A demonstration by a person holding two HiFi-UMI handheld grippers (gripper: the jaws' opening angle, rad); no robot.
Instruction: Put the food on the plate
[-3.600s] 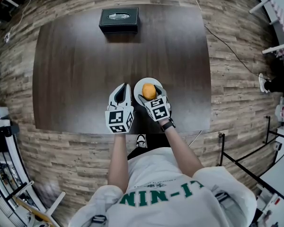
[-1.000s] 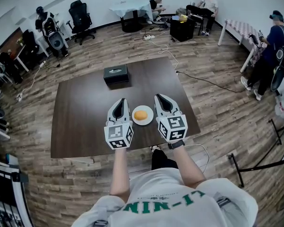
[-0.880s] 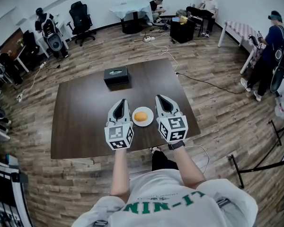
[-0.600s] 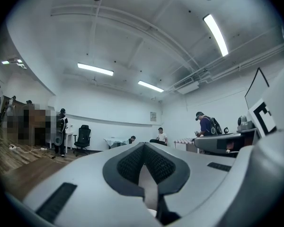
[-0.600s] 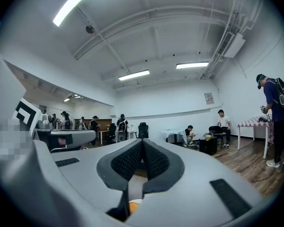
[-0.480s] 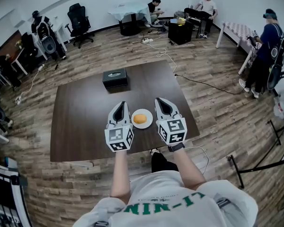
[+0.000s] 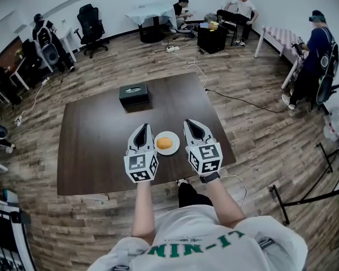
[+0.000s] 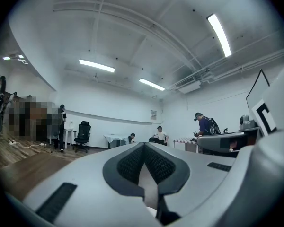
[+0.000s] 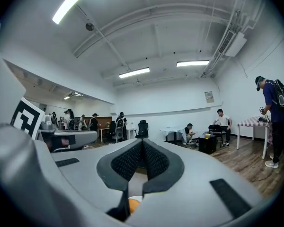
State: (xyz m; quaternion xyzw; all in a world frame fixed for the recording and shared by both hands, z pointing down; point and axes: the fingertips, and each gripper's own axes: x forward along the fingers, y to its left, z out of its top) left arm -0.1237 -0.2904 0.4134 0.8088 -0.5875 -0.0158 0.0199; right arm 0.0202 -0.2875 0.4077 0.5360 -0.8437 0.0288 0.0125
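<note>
Already the round orange food (image 7: 164, 143) lies on the white plate (image 7: 173, 149), with the left gripper (image 7: 142, 132) and right gripper (image 7: 191, 126) just beside the plate, one on each side, both closed, empty and about equally near

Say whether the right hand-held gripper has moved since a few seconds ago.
Yes. The right hand-held gripper has shifted rightward off the plate, now beside its right edge, shut and empty.
</note>
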